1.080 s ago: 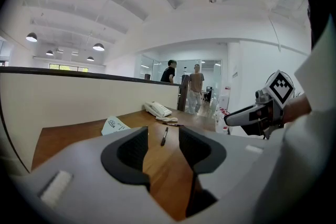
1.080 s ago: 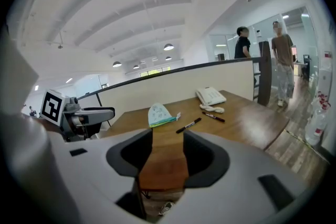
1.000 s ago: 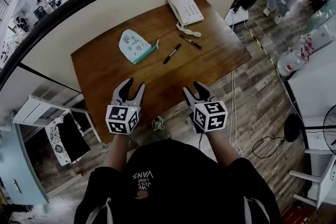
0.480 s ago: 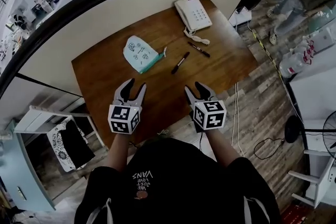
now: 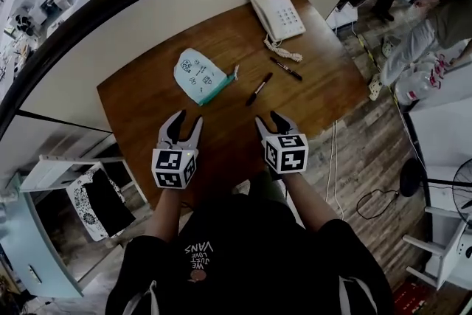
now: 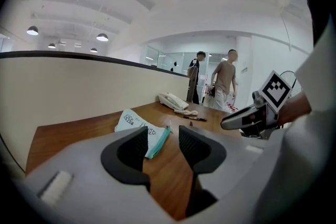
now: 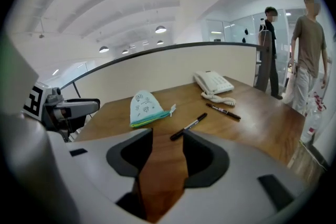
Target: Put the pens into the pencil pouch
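Hovering near the table (image 5: 155,96) edge, left gripper (image 5: 183,123) and right gripper (image 5: 271,122) are both open-jawed and empty; 2 pens (image 5: 259,88) lie beside the pouch (image 5: 198,75).

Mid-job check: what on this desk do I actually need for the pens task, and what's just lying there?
Needed:
- pencil pouch
- nearer pen
- farther pen

Lying about:
- telephone
- its coiled cord

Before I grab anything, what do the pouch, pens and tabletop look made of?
Pencil pouch: soft fabric by its look, matte, pale with printed doodles, teal zip edge, lying limp. Nearer pen and farther pen: probably hard plastic, dark slim barrels. Table: wood or wood-look laminate, brown grain, smooth with slight sheen.
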`<state>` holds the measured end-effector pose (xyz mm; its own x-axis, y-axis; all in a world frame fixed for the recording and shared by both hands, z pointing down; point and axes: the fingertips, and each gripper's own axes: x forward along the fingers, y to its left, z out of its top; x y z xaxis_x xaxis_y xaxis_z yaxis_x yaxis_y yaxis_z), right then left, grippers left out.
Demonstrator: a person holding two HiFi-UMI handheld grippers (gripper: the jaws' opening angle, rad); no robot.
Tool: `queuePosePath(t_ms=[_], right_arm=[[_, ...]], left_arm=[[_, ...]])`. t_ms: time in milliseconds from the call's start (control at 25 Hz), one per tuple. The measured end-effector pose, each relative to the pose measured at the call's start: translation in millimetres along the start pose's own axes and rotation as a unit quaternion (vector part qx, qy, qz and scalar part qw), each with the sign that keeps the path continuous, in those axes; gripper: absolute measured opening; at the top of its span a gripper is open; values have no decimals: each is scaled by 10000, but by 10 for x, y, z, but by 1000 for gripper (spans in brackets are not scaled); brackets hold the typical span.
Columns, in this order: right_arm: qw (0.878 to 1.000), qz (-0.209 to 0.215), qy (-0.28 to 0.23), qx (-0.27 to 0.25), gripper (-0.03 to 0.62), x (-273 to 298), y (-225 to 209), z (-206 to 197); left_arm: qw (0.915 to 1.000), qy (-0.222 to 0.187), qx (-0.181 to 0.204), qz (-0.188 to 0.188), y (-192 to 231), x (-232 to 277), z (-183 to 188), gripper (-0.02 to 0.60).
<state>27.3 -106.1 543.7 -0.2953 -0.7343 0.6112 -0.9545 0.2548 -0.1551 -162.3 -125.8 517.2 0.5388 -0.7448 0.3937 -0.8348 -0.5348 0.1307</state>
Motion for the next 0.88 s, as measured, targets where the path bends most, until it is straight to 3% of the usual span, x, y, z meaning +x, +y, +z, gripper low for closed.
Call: queuePosePath(t_ms=[280,640,880], right_arm=[[9990,92,431,-13,186,539,-103,-86],[9946,-371,832,506,186,1065,-370,-189],[9916,-400,1209,219,186,1259,-335,-282]], left_arm=[[9993,104,-218,282,45,118,-86,169],[9972,209,-451,565,15,197,-180,169],[9960,231,-511,691,57,221,-190,170]])
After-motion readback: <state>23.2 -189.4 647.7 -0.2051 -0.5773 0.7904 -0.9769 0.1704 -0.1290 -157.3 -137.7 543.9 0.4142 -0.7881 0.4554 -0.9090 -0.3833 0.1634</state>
